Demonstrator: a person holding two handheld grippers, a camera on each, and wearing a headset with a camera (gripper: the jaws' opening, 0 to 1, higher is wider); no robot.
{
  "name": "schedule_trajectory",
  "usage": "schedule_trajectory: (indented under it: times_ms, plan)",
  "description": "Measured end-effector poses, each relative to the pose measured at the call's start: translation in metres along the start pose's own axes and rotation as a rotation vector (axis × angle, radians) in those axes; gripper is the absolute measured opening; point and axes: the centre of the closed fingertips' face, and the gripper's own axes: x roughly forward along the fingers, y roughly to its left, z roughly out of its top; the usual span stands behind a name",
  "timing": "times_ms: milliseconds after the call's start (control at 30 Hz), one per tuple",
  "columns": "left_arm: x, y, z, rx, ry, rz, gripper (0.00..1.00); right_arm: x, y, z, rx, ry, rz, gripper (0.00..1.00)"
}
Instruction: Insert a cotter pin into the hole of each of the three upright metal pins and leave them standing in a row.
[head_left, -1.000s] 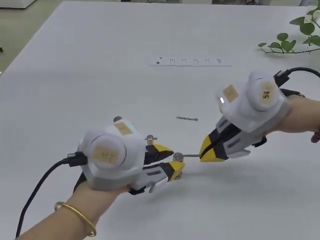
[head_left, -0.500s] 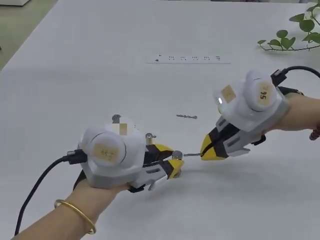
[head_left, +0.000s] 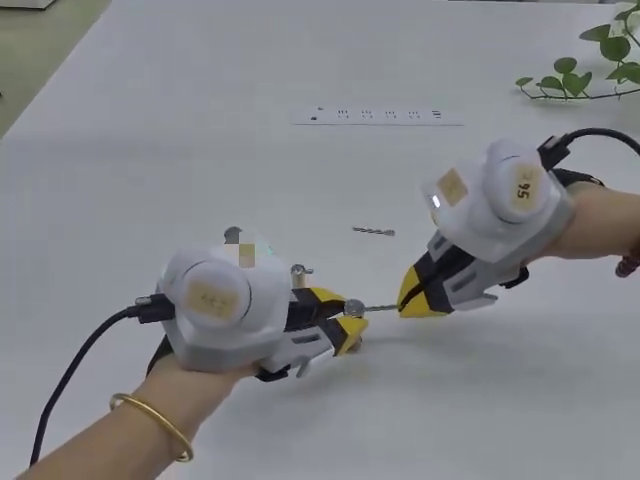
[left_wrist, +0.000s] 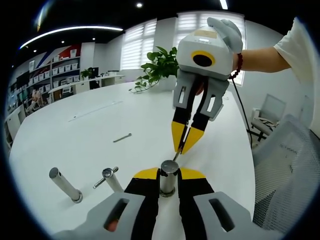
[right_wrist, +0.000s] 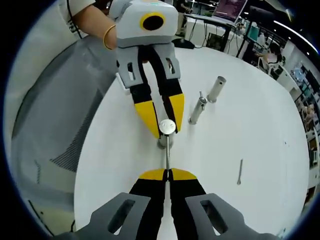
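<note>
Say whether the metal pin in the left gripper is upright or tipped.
Upright: the metal pin stands vertical between the fingers of the left gripper.

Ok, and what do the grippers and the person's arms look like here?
Both the left gripper and right gripper have rounded pale grey housings with a tan numbered sticker on top, black jaws tipped yellow, and a black cable at the rear. A gold bangle is on the left wrist, a dark red bead bracelet on the right, plus a white short sleeve.
</note>
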Motion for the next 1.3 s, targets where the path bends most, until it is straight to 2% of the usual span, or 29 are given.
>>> schedule_trajectory:
  times_ms: [600,1300]
  plan:
    - [-0.0003,-0.0008,-0.0005,0.005,0.0,-0.013,0.12,-0.0041,0.0008,0.0043,-0.017,-0.001,-0.008,0.03]
    - [0.001,-0.0007,-0.0006,0.009,0.004,-0.02,0.12,0.0002,-0.0061,-0.0017,-0.017,0.009,-0.011,0.03]
